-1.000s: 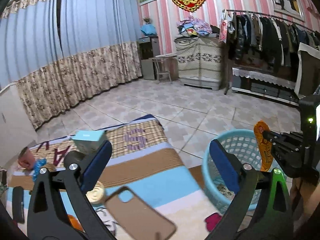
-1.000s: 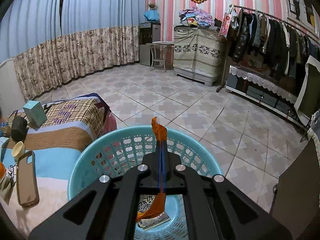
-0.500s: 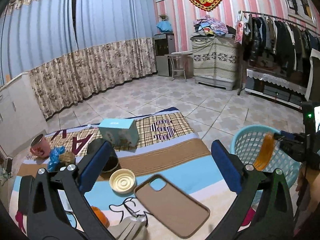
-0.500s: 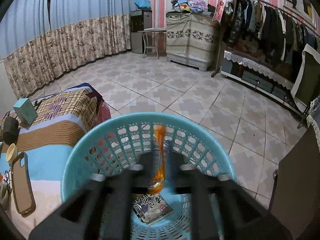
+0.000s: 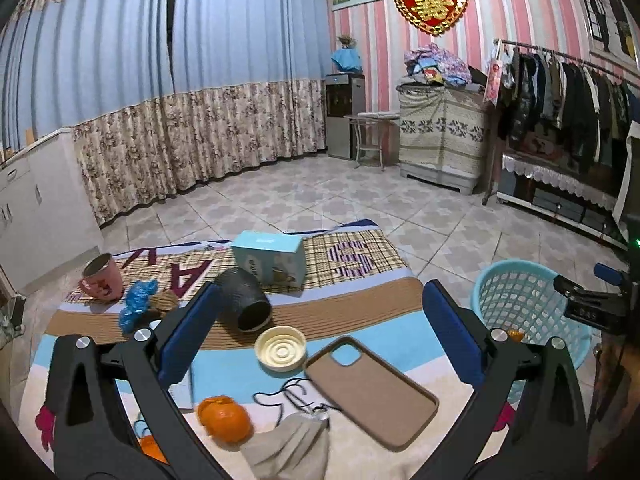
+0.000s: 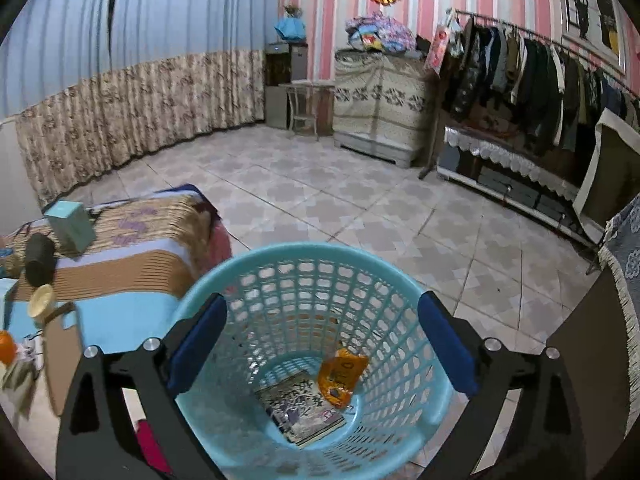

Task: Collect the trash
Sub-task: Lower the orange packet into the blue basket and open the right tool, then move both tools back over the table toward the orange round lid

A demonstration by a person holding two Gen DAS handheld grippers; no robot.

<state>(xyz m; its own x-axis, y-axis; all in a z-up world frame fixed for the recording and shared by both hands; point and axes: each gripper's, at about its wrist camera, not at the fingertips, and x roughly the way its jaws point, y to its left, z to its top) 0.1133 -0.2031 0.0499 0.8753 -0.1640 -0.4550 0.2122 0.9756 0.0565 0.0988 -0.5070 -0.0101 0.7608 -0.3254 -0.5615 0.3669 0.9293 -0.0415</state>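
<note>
Orange wrapper (image 6: pixel 342 376), crumpled, lies at the bottom of the turquoise basket (image 6: pixel 280 252) beside a printed packet (image 6: pixel 300 408); right gripper (image 6: pixel 320 350) hangs above the basket with tongs wide and empty. Left gripper (image 5: pixel 320 340), tongs likewise wide and empty, hovers over the blanket (image 5: pixel 360 312) beside the basket, where peeled orange (image 5: pixel 226 420), blue scrap (image 5: pixel 136 310) and grey cloth (image 5: pixel 288 446) seemingly remain uncollected. Cloth is cut off by the frame edge; which blanket items count as trash is unclear.
</note>
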